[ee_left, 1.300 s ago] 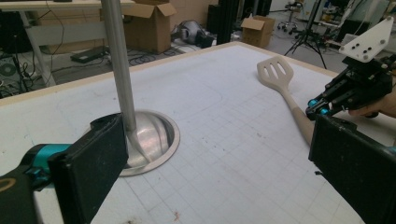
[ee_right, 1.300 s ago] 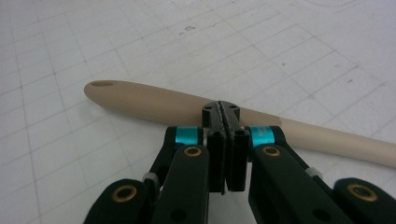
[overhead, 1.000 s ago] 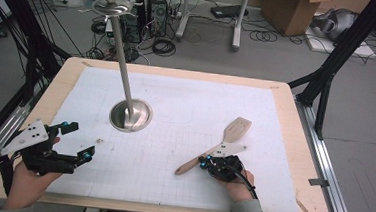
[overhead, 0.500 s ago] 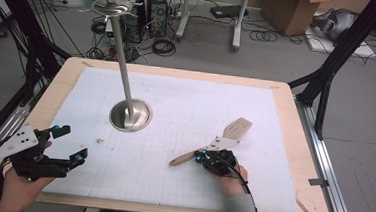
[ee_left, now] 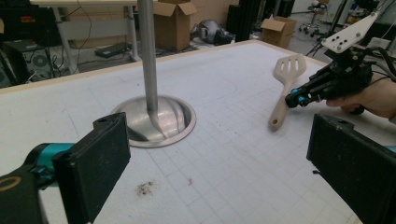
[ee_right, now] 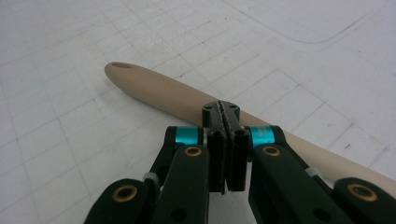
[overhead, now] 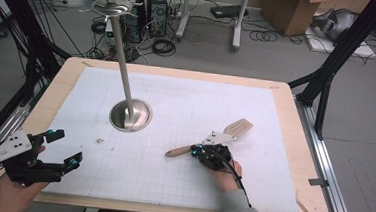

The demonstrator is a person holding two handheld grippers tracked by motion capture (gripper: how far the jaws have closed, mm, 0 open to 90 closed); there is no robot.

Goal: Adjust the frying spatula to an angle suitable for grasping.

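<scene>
So since the earlier shots the pale wooden slotted spatula (overhead: 214, 139) has swung round on the white gridded mat (overhead: 180, 185): its handle end slid further left and toward the near edge, with the right gripper (overhead: 204, 151) travelling along with it, while the left gripper (overhead: 61, 151) pulled back toward the near left corner. The right gripper's jaws are clenched flat together with nothing between them, and in the right gripper view the tips (ee_right: 225, 114) sit against the side of the handle (ee_right: 163, 95). My guess is it's nudging the spatula along the mat instead of picking it up, which would explain why it's shut. The spatula lies flat right of centre, blade pointing away to the right. The left gripper is spread wide and empty, parked well clear, probably just waiting. The tall steel pole on its round dished base (overhead: 130, 114) stands upright left of centre, untouched.
</scene>
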